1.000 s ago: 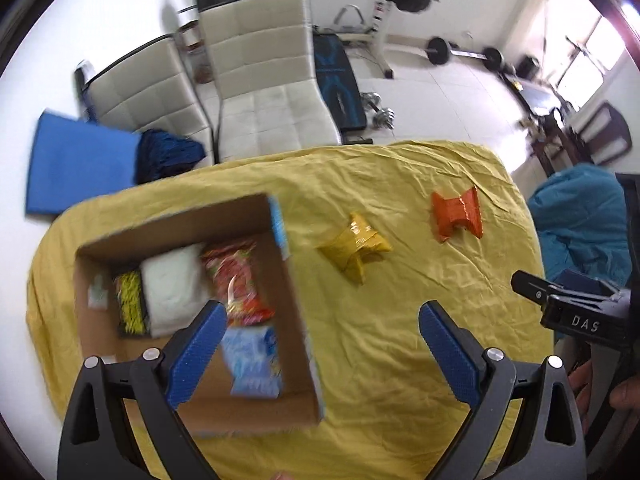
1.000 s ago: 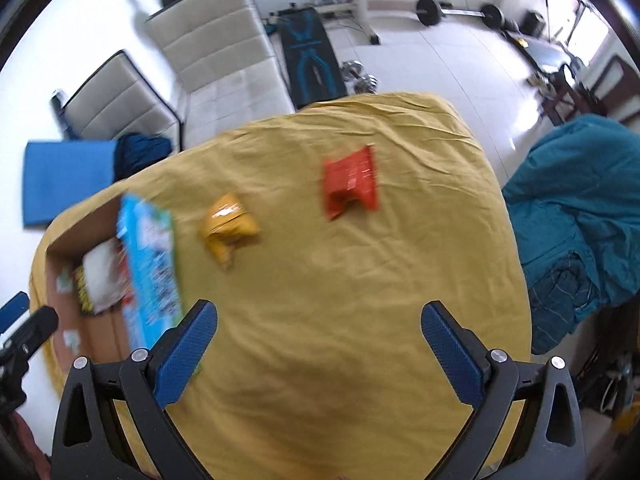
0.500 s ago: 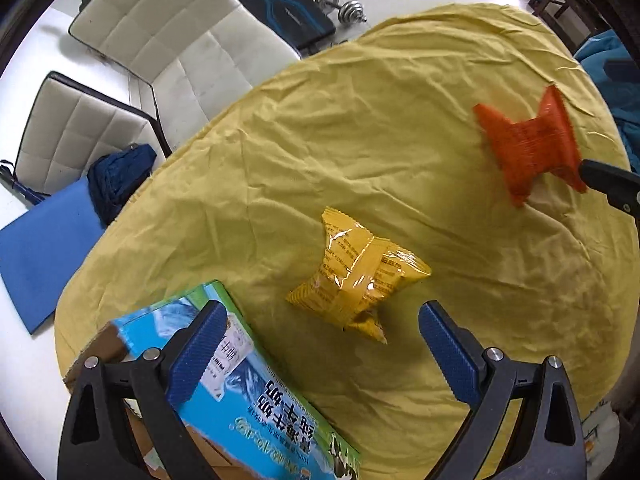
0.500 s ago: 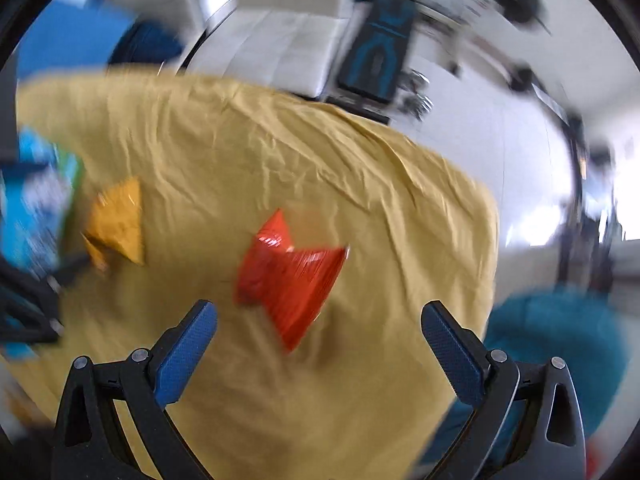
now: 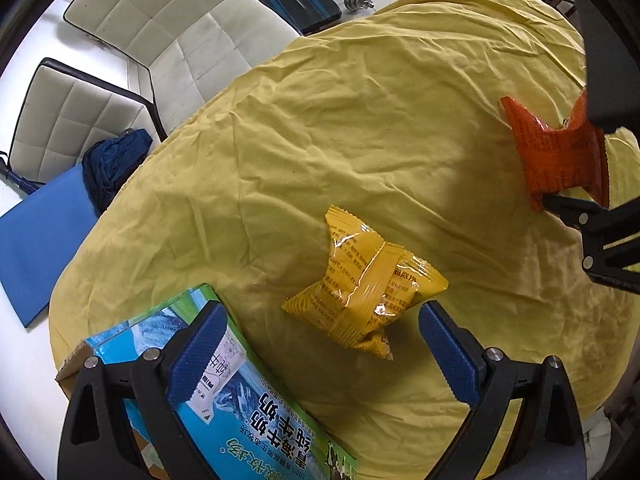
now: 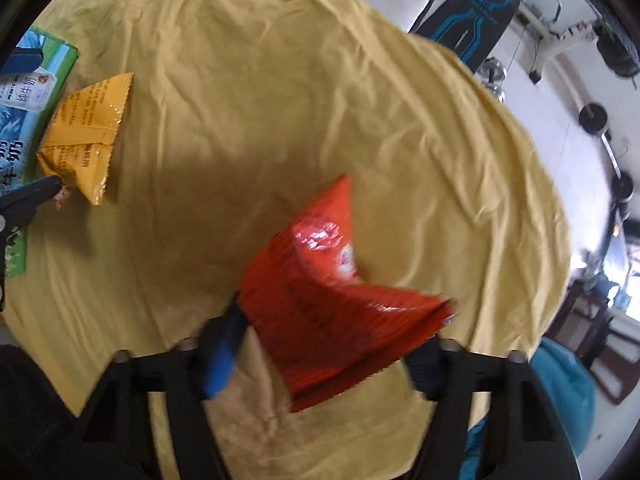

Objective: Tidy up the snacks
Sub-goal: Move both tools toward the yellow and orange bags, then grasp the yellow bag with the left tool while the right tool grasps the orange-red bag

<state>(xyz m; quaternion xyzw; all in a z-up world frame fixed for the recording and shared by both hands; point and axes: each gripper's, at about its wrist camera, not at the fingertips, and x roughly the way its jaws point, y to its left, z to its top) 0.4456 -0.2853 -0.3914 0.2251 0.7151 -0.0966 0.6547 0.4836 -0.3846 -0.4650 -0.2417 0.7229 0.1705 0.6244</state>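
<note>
The box [image 5: 248, 420] is cut off at the lower left, its inside hidden behind its printed flap; the left gripper [image 5: 320, 354] stands spread wide, one finger over the box, the yellow packet [image 5: 364, 280] lying on the cloth [image 5: 320, 120] just ahead between the fingers; the right gripper [image 6: 328, 354] is blurred (motion smears its fingers), its jaws around the red packet [image 6: 332, 300], whether touching it I cannot tell.

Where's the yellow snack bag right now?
In the left wrist view, the yellow snack bag lies on the yellow cloth just ahead of the open left gripper, between the milk carton box and the orange bag.
</note>
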